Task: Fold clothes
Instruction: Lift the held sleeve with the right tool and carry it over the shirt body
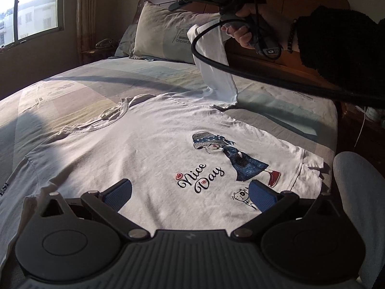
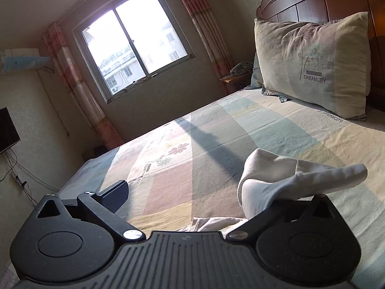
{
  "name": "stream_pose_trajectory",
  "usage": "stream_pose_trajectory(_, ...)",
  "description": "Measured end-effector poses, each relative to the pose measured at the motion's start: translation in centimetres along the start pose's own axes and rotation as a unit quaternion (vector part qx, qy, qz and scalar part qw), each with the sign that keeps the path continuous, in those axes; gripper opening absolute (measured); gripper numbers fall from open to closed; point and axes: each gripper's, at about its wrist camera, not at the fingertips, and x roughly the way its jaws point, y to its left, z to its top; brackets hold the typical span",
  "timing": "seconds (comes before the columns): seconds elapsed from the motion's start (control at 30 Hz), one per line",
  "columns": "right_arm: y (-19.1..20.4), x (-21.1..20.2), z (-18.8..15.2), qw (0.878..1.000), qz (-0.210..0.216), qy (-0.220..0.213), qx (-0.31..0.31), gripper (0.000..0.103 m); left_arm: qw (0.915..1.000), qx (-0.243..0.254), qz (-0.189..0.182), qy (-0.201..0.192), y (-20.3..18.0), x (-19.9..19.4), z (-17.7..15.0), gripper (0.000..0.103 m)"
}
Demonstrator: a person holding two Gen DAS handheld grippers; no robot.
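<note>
Sunlit bed (image 1: pixel 72 91) holds a white T-shirt (image 1: pixel 144 149). Right gripper (image 1: pixel 182 1) lifts its sleeve (image 1: pixel 214 72), jaws wide; lay it flat across. Left gripper (image 1: pixel 190 192) hovers, jaws wide.

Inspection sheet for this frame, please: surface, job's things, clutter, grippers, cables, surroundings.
Surface: bed with a patterned sheet, partly sunlit.
Job's things: white T-shirt lies spread out, print up; one sleeve is lifted off the bed.
Clutter: pillow leaning at the headboard.
Grippers: left gripper open, over the shirt's lower part; right gripper open, sleeve draped over one finger, held up by a hand.
Cables: black cable runs from the right gripper across the bed; power strip with wires on the wall.
Surroundings: window, curtains.
</note>
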Motion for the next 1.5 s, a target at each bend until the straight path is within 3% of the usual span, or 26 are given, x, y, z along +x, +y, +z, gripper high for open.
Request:
stream_pose_trajectory(0.27, 2.3, 0.9, -0.6, 1.000, 0.003, 0.013, -0.025, 0.103, 0.9994, 0.013, 0.011, 0.029, 0.5, 0.2, -1.3, 0.102)
stream_pose_trajectory(0.47, 4.2, 1.5, -0.9, 0.999, 0.008, 0.022, -0.044, 0.103, 0.9998, 0.015, 0.012, 0.009, 0.4, -1.0, -0.9, 0.102)
stream_pose_trajectory(0.8, 8.1, 2.3, -1.3, 0.996, 0.040, 0.033, -0.068, 0.103, 0.9996, 0.016, 0.020, 0.013, 0.7, -1.1, -1.1, 0.102)
stream_pose_trajectory(1.5, 15.4, 4.8, -4.5, 0.981, 0.105, 0.102, -0.129, 0.103, 0.9997, 0.008, 0.022, 0.007, 0.9, -1.9, -1.2, 0.102)
